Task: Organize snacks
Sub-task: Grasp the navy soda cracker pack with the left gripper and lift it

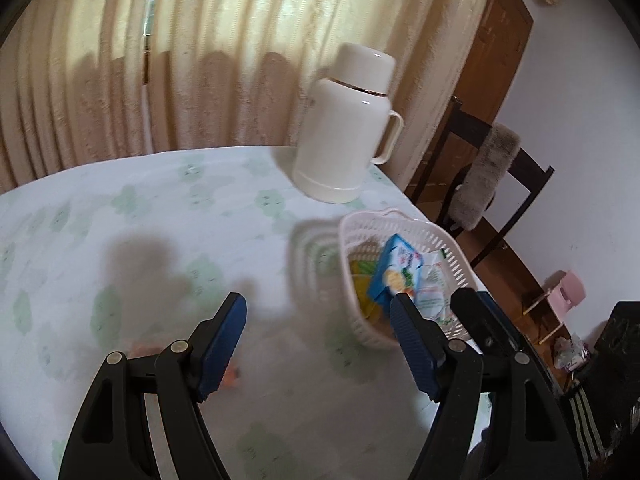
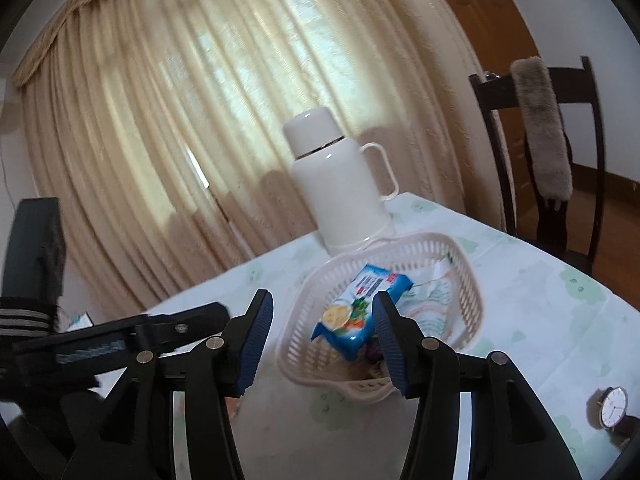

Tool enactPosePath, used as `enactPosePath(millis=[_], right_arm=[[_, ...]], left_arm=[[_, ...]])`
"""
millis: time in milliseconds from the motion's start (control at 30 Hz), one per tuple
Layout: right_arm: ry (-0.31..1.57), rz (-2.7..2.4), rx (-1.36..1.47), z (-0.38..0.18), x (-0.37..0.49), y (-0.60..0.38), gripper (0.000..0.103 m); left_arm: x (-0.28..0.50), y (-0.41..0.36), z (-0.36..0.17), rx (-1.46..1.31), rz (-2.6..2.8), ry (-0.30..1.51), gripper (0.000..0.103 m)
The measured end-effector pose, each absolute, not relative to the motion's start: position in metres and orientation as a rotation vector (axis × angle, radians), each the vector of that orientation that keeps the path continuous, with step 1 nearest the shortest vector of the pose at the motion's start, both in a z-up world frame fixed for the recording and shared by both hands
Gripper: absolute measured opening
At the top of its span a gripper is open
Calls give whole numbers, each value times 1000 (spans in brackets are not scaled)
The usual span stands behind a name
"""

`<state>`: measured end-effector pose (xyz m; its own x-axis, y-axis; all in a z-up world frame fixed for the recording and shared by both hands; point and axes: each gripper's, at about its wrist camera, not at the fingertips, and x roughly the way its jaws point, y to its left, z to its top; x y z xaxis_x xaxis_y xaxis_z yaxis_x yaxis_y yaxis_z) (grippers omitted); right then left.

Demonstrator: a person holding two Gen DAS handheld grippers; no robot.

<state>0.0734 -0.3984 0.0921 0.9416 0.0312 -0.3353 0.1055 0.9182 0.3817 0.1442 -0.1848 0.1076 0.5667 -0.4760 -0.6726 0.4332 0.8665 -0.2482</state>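
Note:
A white plastic basket (image 1: 362, 232) (image 2: 460, 256) stands on the table and holds several snacks. A blue noodle packet (image 1: 396, 268) (image 2: 360, 308) lies on top, with a white wrapper (image 1: 434, 284) (image 2: 432, 296) beside it and a yellow-green pack (image 1: 362, 276) under it. An orange snack (image 1: 232, 376) lies on the cloth behind my left finger. My left gripper (image 1: 318, 312) is open and empty above the table, left of the basket. My right gripper (image 2: 322, 312) is open and empty just in front of the basket. The left gripper also shows in the right wrist view (image 2: 120, 340).
A white thermos jug (image 1: 344, 128) (image 2: 340, 184) stands behind the basket near the table's far edge. A wristwatch (image 2: 614, 408) lies at the right. A dark chair (image 1: 492, 168) (image 2: 540, 140) stands past the table corner. Curtains hang behind.

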Motion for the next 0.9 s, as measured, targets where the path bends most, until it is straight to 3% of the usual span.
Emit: enactPosePath(millis=[500, 900], right_arm=[[406, -27, 308, 81, 83, -376, 53], [434, 28, 211, 72, 80, -349, 53]], left_arm=[[79, -90, 86, 45, -398, 868, 73], [15, -74, 57, 252, -484, 889, 76]])
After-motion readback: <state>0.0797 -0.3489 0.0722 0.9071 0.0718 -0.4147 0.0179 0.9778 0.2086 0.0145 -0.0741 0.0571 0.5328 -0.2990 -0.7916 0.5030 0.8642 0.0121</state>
